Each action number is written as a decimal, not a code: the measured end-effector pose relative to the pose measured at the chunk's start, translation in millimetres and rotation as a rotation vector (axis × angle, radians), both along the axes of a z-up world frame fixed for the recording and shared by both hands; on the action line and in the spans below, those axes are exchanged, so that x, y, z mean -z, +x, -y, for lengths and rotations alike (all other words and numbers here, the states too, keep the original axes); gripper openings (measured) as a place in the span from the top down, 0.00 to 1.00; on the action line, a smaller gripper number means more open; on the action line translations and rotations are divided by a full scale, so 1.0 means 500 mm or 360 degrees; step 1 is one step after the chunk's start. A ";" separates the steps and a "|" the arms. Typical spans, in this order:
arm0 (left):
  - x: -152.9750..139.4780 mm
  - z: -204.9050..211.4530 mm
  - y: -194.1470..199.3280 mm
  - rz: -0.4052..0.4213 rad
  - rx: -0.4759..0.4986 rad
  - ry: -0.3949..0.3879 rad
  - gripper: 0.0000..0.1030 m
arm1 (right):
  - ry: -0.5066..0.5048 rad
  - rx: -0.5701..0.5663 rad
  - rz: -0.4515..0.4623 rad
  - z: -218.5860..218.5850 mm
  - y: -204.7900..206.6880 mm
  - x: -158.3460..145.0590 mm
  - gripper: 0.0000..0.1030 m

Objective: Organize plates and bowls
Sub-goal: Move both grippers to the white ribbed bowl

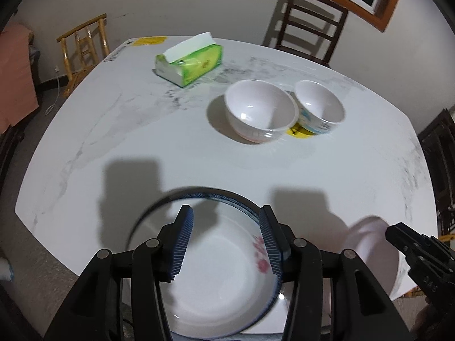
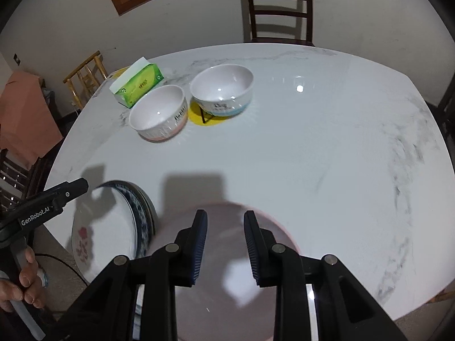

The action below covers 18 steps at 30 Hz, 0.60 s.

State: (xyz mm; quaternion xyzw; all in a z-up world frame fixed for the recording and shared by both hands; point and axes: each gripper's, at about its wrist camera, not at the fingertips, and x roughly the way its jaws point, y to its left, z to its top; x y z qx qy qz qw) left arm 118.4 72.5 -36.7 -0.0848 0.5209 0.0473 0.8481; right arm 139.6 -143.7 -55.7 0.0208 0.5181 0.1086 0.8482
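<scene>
blue-ribbed pads of the left hand-held gripper (image 1: 226, 241) stand apart over a blue-rimmed plate (image 1: 216, 292) at the near edge of the marble bench (image 1: 199, 156), gripping nothing. just right of it, the right hand-held gripper (image 2: 224, 244) hovers over a pink plate (image 2: 227, 298); whether it grips cannot be told. two white bowls (image 1: 260, 110) (image 1: 318, 106) touch beside a green tissue pack (image 1: 189, 62).

Two wrist fisheye views, both angled steeply down over the near edge of one marble table (image 1: 119, 147).

Left view: close above blue-rimmed plate (image 1: 216, 278), facing the far wall. Right view: just beside it, close above pink plate (image 2: 227, 278). Shared: two bowls (image 1: 260, 110) (image 2: 159, 112), tissue pack (image 1: 189, 62) (image 2: 139, 85), dark chair (image 1: 310, 25) (image 2: 280, 8).
</scene>
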 end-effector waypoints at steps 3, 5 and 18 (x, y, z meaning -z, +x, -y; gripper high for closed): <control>0.003 -0.020 0.021 -0.0009 -0.0016 -0.0010 0.56 | -0.0006 -0.0041 -0.0007 -0.029 0.029 -0.001 0.74; 0.005 -0.034 0.036 -0.0010 -0.0026 -0.0012 0.56 | 0.0019 -0.0071 -0.0022 -0.045 0.048 -0.001 0.74; 0.030 -0.100 0.183 -0.0048 -0.0119 -0.0185 0.56 | 0.0089 -0.0086 -0.0074 -0.155 0.208 0.019 0.74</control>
